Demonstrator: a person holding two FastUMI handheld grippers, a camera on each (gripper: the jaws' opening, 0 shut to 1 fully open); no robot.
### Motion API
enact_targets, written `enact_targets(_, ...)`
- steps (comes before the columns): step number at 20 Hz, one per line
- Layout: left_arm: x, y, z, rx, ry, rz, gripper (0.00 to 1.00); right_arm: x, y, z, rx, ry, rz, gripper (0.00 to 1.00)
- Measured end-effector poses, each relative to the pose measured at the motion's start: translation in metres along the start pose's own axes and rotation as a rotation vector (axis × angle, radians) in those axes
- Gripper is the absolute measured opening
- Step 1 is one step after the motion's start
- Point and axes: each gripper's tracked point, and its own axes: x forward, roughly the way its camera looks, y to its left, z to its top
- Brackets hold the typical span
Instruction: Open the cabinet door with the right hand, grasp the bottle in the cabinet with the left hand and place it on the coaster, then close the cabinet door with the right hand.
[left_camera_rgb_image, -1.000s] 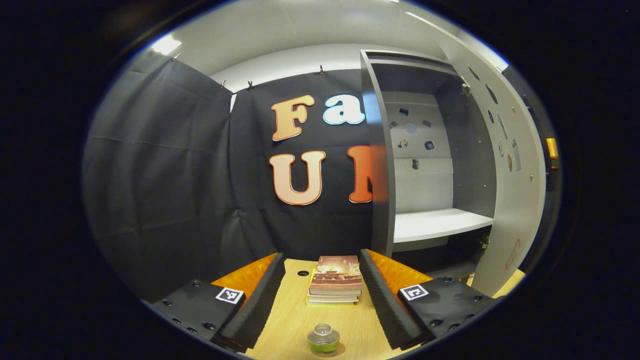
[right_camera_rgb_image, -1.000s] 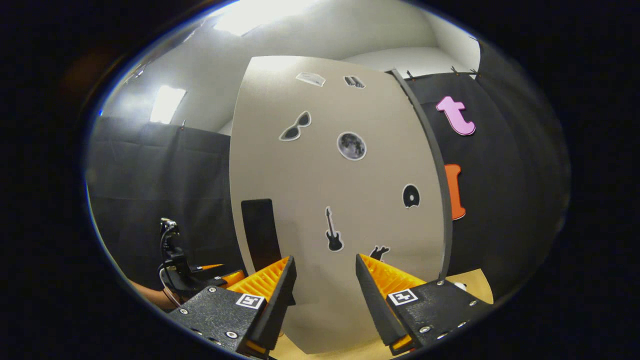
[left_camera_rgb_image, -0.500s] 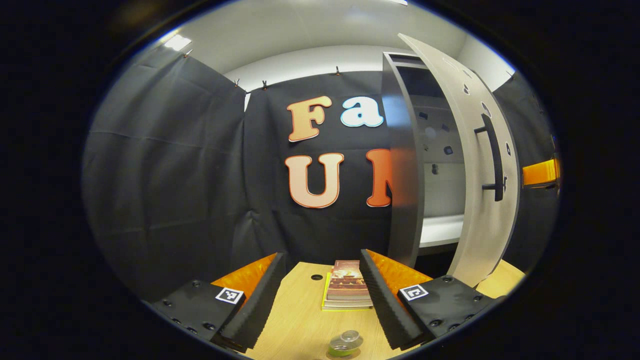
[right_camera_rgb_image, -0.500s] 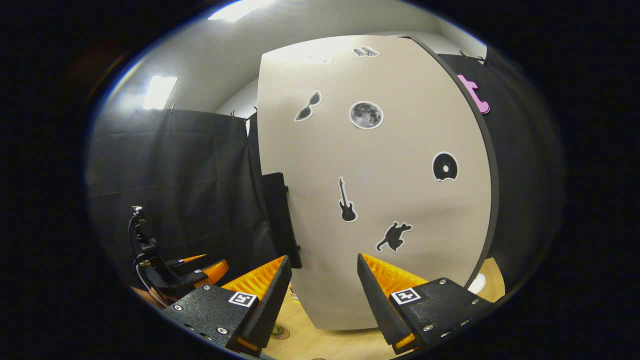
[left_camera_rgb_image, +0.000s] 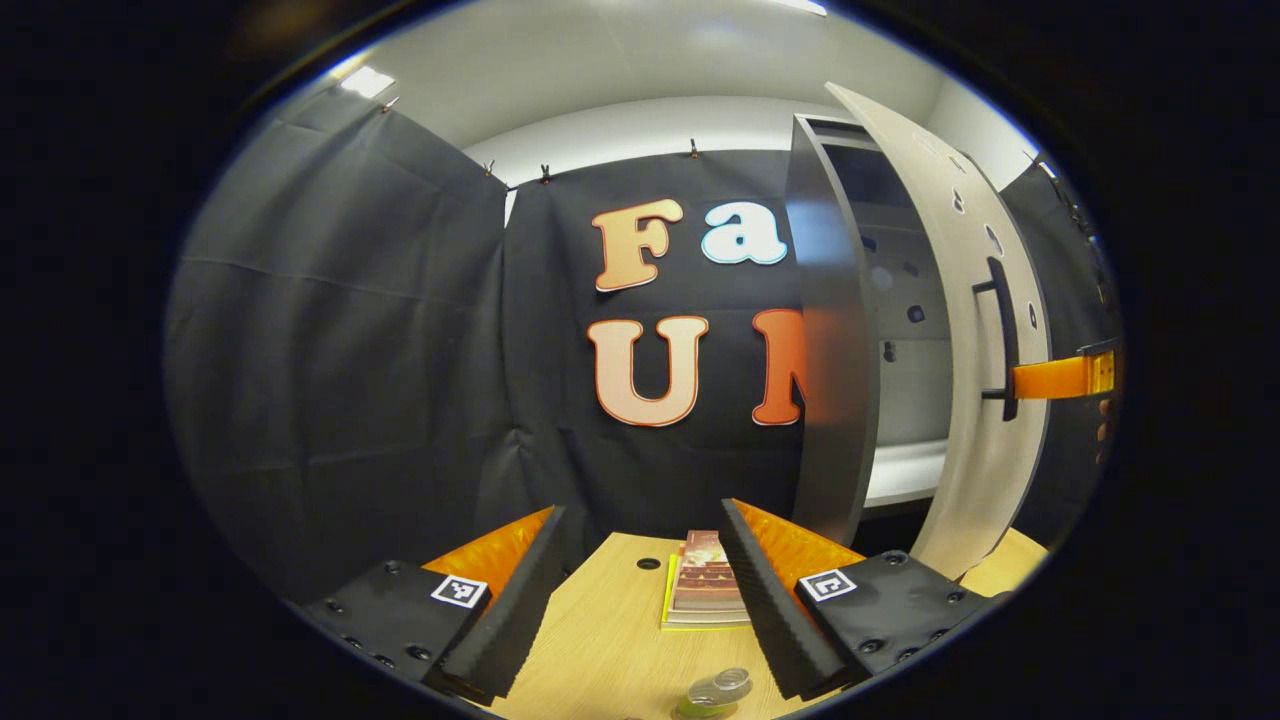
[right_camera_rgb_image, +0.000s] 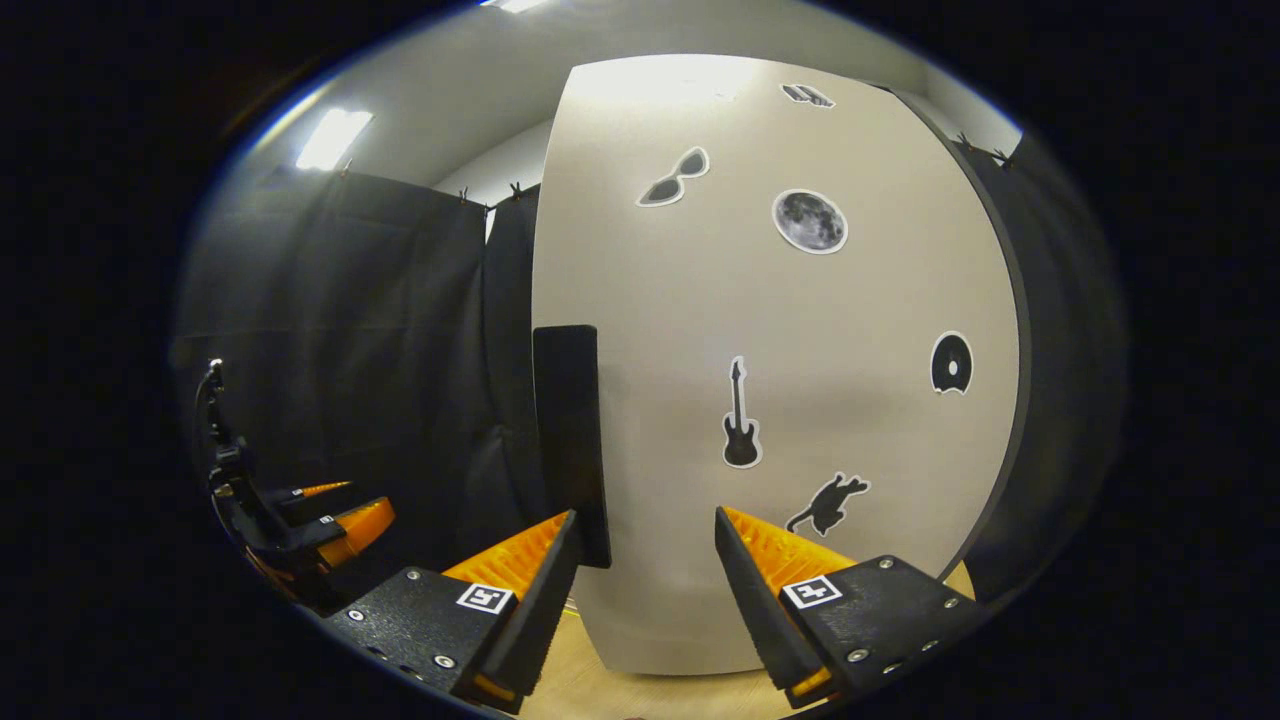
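The cabinet door (right_camera_rgb_image: 780, 400) stands ajar just ahead of the right gripper (right_camera_rgb_image: 640, 580), jaws wide and empty, its upright handle (right_camera_rgb_image: 570, 440) slightly left. The left gripper (left_camera_rgb_image: 640, 590) gapes empty.

Beige cabinet door (right_camera_rgb_image: 800, 400), blk stickers

Black cloth wall (left_camera_rgb_image: 340, 330), white ceiling (left_camera_rgb_image: 620, 50), wooden table (left_camera_rgb_image: 610, 640).

The cabinet door (left_camera_rgb_image: 985, 330) stands nearly shut — a narrow gap to the shelf (left_camera_rgb_image: 905, 470); books (left_camera_rgb_image: 705, 590) crowd the table (left_camera_rgb_image: 600, 640).
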Motion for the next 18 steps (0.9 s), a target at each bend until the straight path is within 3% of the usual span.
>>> enact_targets(3, 0.012, 0.001, -0.009, 0.005, 0.023, -0.025, 0.96, 0.002, 0.001, 0.000, -0.029, 0.015, -0.048, 0.83)
enact_targets(6, 0.016, -0.004, -0.009, 0.008, 0.034, -0.052, 1.00, 0.006, 0.004, -0.002, -0.044, 0.037, -0.087, 0.83)
enact_targets(13, 0.022, -0.019, -0.013, -0.005, 0.061, -0.108, 0.98, 0.015, 0.005, -0.006, 0.057, 0.043, -0.164, 0.84)
enact_targets(18, 0.026, -0.031, -0.004, -0.013, 0.065, -0.135, 1.00, 0.018, 0.001, -0.005, 0.036, 0.031, -0.194, 0.84)
